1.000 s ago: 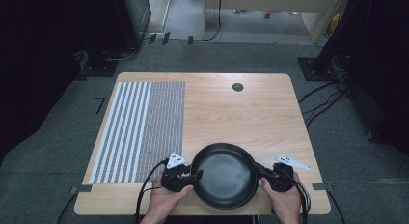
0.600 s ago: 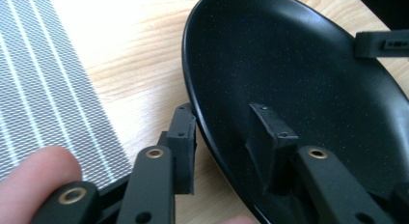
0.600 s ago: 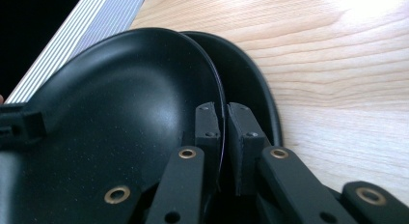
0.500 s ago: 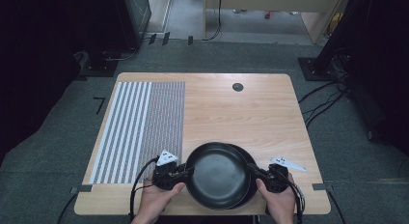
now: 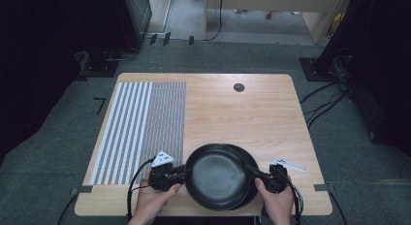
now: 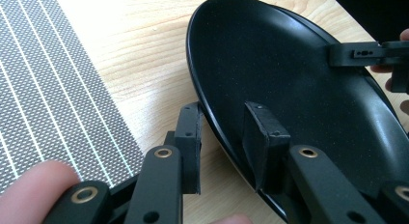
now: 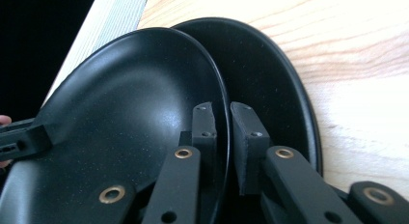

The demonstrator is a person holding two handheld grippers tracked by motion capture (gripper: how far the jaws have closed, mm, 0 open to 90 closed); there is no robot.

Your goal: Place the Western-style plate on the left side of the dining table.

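High view: two black plates stacked at the near edge of the wooden table [image 5: 228, 113], just right of the striped mat [image 5: 140, 128]. The upper plate [image 5: 218, 174] sits offset left, so the lower plate [image 5: 252, 162] shows as a crescent on its right side. The left gripper [image 5: 180, 172] is on the upper plate's left rim and the right gripper [image 5: 252, 172] on its right rim; opposed grips look chosen to keep the plate level while separating it from the one underneath (my read, not something visible). A small white part [image 5: 288, 164] lies just right of the plates, and a dark round insert [image 5: 238, 87] is well beyond them. Left gripper view: the jaws straddle the upper plate [image 6: 299, 89] rim, one pad inside the bowl and one outside under the edge; the outer pad seems to stand off slightly, so probably not fully clamped, hard to tell at this angle. The plate is tilted up off the wood, mat to its left. The right gripper [image 6: 361, 55] shows on the far rim. Right gripper view: the jaws are drawn together on the upper plate [image 7: 125, 118] rim alone, the outer pad slotted between it and the lower plate [image 7: 270, 79], which lies flat on the table. Both plates are empty: no food, no liquid, only faint specks on the glaze.
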